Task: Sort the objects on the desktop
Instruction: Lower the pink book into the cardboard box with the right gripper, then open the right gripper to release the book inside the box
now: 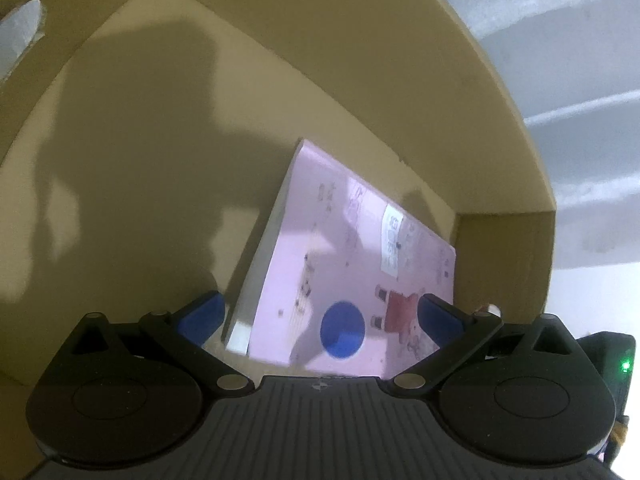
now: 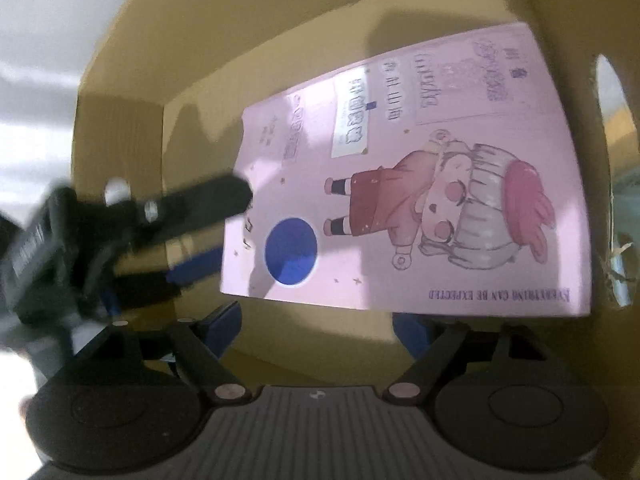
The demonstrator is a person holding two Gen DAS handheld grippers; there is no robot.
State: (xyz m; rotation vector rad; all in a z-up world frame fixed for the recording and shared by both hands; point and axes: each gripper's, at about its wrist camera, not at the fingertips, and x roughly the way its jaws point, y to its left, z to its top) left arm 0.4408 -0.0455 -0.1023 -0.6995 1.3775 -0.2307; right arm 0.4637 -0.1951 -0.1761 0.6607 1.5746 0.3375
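Note:
A pink book (image 2: 420,184) with a cartoon girl and a blue dot on its cover lies inside a brown cardboard box (image 2: 280,20), in the corner by one wall. My left gripper (image 1: 320,316) is open over the book (image 1: 340,272), with its blue pads (image 1: 200,318) wide apart and pressing on nothing. In the right wrist view the left gripper (image 2: 230,228) reaches in from the left, its tips just at the book's short edge. My right gripper (image 2: 316,332) stands open just below the book's near long edge, with only cardboard between its fingers.
The box walls (image 1: 360,60) rise around the book on all sides. An oval handle hole (image 2: 612,92) is cut in the right wall, and another handle hole (image 1: 24,28) shows at far left. A pale surface (image 1: 580,80) lies outside the box.

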